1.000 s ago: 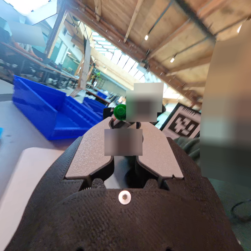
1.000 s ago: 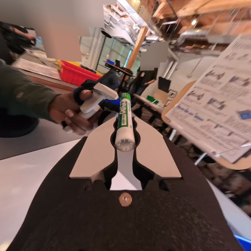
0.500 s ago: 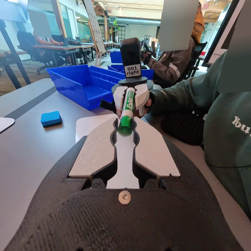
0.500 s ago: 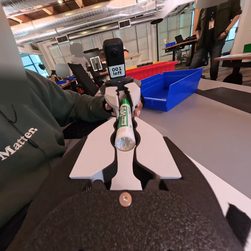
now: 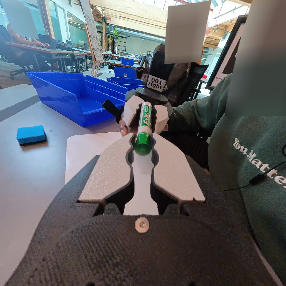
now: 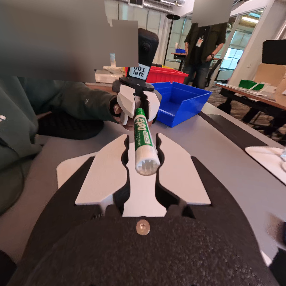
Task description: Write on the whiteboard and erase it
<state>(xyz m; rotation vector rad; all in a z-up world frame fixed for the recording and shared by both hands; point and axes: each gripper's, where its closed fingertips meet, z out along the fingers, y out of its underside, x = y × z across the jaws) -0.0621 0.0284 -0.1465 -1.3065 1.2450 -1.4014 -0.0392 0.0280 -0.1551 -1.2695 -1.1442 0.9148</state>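
- We see the two grippers facing each other low over the whiteboard [image 5: 86, 148], a small white board with rounded corners lying flat on the grey table [image 5: 27, 178].
- The green-and-white marker [image 5: 144, 122] spans the gap between them, roughly level, its green cap [image 5: 142, 146] pointing to the left gripper [image 5: 142, 144] and its white rear end [image 6: 147, 167] to the right gripper [image 6: 141, 145].
- In the left wrist view, the cap sits between the left gripper's front notches; the fingers look close around it, yet we cannot tell whether they truly press on it.
- In the right wrist view, the right gripper's fingers stand a little apart from the barrel, with a dark gap on the left side; on the right the barrel lies against or just beside the finger. We cannot tell whether this tool grips or merely cradles the marker.
- The blue eraser [image 5: 31, 134] lies on the table to the left of the whiteboard, apart from it.
- A blue bin [image 5: 69, 99] stands farther back on the table, beyond the eraser and board.
- A person in a green sweatshirt [image 5: 247, 170] holds both tools.
- Another white board [image 6: 266, 159] shows at the right edge of the right wrist view.
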